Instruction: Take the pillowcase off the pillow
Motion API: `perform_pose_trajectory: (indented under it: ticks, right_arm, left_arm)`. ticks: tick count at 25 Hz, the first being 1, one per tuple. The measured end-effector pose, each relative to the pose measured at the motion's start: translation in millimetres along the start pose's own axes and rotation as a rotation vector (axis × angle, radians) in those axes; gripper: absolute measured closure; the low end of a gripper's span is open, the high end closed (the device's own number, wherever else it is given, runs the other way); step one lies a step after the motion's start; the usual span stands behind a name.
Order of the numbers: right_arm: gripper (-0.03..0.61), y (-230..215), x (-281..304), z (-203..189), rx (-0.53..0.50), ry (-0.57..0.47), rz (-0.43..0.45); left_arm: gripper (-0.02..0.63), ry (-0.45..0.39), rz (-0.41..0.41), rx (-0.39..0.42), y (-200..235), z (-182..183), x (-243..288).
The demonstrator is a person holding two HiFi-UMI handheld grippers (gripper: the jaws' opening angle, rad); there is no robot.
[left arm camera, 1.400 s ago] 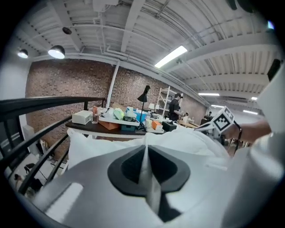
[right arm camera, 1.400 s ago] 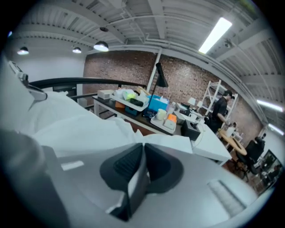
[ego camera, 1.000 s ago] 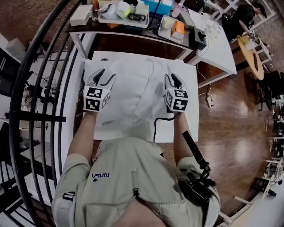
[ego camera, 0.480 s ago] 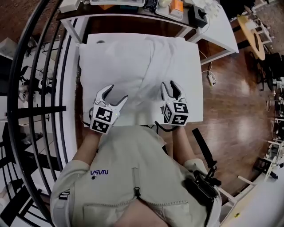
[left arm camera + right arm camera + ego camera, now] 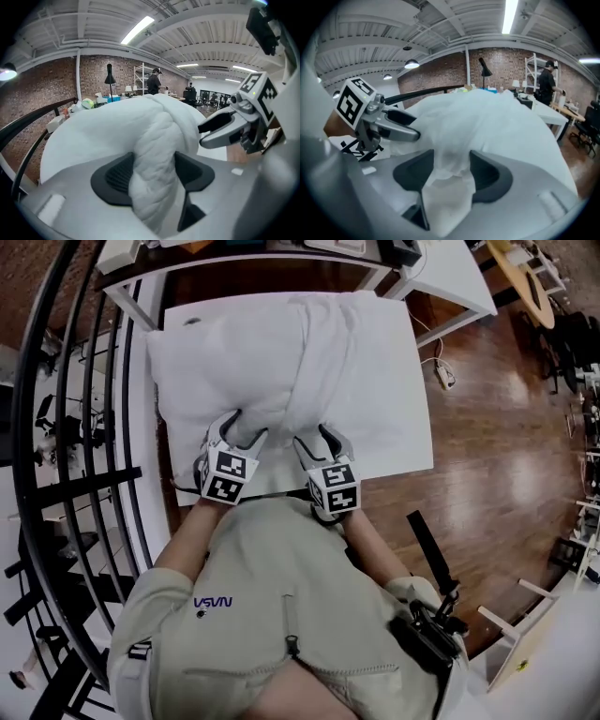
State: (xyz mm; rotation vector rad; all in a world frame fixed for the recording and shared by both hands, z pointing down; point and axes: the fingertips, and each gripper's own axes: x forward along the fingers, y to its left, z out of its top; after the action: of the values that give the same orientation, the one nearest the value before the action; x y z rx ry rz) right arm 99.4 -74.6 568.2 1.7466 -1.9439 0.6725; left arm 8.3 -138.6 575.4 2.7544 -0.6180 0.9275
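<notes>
Head view: the white pillowcase lies on the white counter, long axis running 12 to 6 o'clock. It is still fully on, and the pillow inside it is covered.

Left hand-held gripper sits at the 7 o'clock corner of the near edge. Left gripper view shows its jaws spread wide around a thick padded roll of the cased pillow. They have just been opening.

Right hand-held gripper sits at 6 o'clock, just beside the left one. Right gripper view shows its jaws apart, also just opened, with thin loose pillowcase cloth lying between them.

Change from one second ago: both units then sat well apart, at the 9 and 3 o'clock sides. Both are now at the near edge.
</notes>
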Motion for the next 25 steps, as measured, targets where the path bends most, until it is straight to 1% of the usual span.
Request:
perform_pose_trajectory:
  ticks: [2,4,6,8,13,17,19,21,23,25]
  right_arm:
    - [0.342,0,12,1,-0.028,0.012,-0.041]
    - [0.468,-8,13,6,-0.067,0.019,-0.100]
    - [0.525,-13,10,12,-0.098,0.011,-0.129]
    - [0.550,-20,2,18,-0.116,-0.008,-0.163]
    - [0.561,-61,-33,36,-0.131,-0.050,-0.314]
    - [0.565,-115,-64,42,-0.162,-0.047,-0.465]
    - [0.566,-144,-75,34,-0.122,-0.030,-0.525]
    - [0.566,-164,-79,18,-0.068,0.005,-0.555]
    - [0.566,-170,-72,-6,-0.016,0.059,-0.556]
    - [0.566,-166,-62,-32,0.052,0.116,-0.524]
  left_arm:
    - [0.376,-0.008,0.006,-0.002,2,4,-2]
    - [0.451,-0.032,0.020,0.013,4,13,-10]
    - [0.493,-0.076,0.048,0.026,10,25,-20]
    - [0.512,-0.126,0.085,0.010,18,38,-31]
    - [0.550,-0.255,0.178,-0.048,56,69,-60]
    - [0.563,-0.306,0.193,-0.110,79,79,-75]
    - [0.570,-0.311,0.195,-0.145,83,75,-79]
    - [0.575,-0.292,0.189,-0.172,80,61,-78]
    - [0.579,-0.253,0.172,-0.196,70,41,-69]
    - [0.586,-0.212,0.154,-0.239,58,18,-60]
